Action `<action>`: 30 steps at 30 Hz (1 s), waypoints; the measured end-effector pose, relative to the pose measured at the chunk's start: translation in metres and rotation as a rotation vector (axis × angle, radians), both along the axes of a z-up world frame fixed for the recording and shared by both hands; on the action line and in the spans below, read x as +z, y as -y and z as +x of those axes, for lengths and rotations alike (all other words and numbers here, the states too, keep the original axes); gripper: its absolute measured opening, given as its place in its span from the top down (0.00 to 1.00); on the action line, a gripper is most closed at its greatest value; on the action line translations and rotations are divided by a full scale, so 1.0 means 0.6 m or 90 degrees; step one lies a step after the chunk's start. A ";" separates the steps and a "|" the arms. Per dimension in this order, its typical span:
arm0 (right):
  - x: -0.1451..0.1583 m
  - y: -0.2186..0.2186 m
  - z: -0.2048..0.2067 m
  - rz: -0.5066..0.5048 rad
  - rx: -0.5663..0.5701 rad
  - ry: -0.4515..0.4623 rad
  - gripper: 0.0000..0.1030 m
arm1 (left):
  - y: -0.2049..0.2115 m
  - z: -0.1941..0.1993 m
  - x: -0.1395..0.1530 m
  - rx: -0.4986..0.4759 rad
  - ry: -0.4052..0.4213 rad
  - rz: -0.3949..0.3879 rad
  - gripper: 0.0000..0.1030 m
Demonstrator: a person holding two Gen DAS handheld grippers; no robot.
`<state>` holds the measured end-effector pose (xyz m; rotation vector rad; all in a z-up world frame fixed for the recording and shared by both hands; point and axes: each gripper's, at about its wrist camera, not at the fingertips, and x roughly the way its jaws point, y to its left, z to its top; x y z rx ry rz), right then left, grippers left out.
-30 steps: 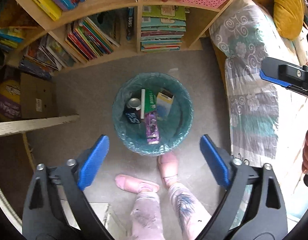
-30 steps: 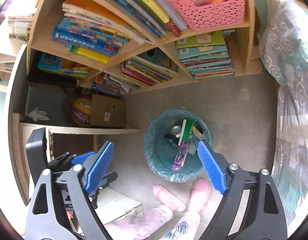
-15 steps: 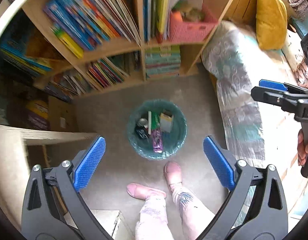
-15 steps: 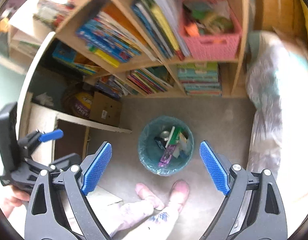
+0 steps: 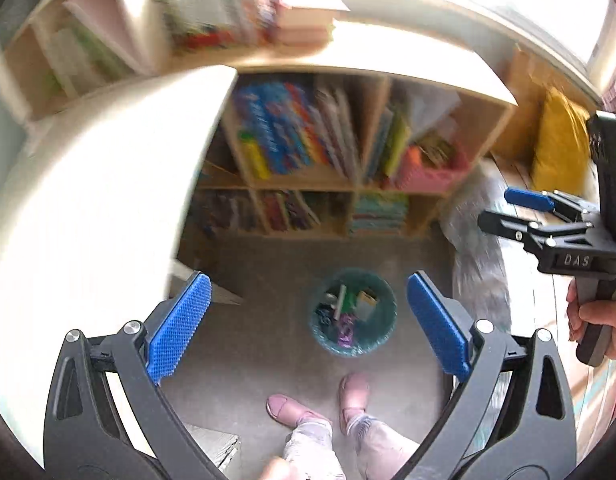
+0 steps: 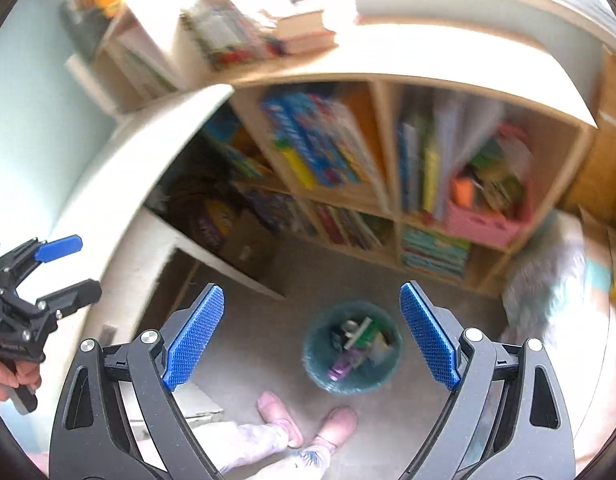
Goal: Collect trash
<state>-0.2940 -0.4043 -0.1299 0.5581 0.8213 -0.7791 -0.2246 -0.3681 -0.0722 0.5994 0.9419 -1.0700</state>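
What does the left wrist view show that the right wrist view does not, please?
Only the left wrist view shows the yellow cushion and the right tongs from the side, hand on the grip. Only the right wrist view shows the cardboard box under the white desk. Both show the teal trash bin with litter inside, the bookshelf, the pink basket and pink shoes.

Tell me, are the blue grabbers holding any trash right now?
No. The left gripper and right gripper both stand open with nothing between their pads. The trash sits in the bin on the floor below.
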 end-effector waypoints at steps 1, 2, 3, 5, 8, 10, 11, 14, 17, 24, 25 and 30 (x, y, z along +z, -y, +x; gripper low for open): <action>0.005 -0.002 0.019 -0.003 0.008 -0.010 0.13 | -0.018 0.016 0.016 0.026 0.003 -0.009 0.07; 0.011 -0.005 0.044 0.001 0.028 -0.012 0.13 | -0.031 0.028 0.024 0.047 0.007 -0.015 0.07; 0.015 -0.009 0.066 0.005 0.053 -0.009 0.13 | -0.048 0.042 0.037 0.073 0.012 -0.022 0.07; 0.027 -0.024 0.116 -0.005 0.112 -0.016 0.13 | -0.079 0.066 0.058 0.117 0.028 -0.031 0.07; 0.045 -0.054 0.189 -0.015 0.200 -0.018 0.13 | -0.132 0.101 0.085 0.190 0.069 -0.043 0.07; 0.054 -0.068 0.232 -0.013 0.250 -0.011 0.13 | -0.171 0.123 0.102 0.243 0.092 -0.044 0.07; 0.060 -0.079 0.257 -0.020 0.278 -0.010 0.13 | -0.189 0.134 0.107 0.263 0.095 -0.047 0.07; 0.071 -0.111 0.323 -0.034 0.354 -0.013 0.13 | -0.250 0.166 0.121 0.340 0.106 -0.057 0.07; 0.082 -0.145 0.384 -0.031 0.423 -0.006 0.13 | -0.306 0.189 0.131 0.414 0.117 -0.062 0.07; 0.090 -0.244 0.517 -0.053 0.584 -0.017 0.13 | -0.452 0.212 0.137 0.578 0.122 -0.066 0.07; 0.088 -0.257 0.533 -0.053 0.602 -0.018 0.13 | -0.467 0.211 0.136 0.595 0.122 -0.063 0.07; 0.081 -0.325 0.605 -0.046 0.687 -0.015 0.13 | -0.553 0.212 0.134 0.695 0.122 -0.061 0.07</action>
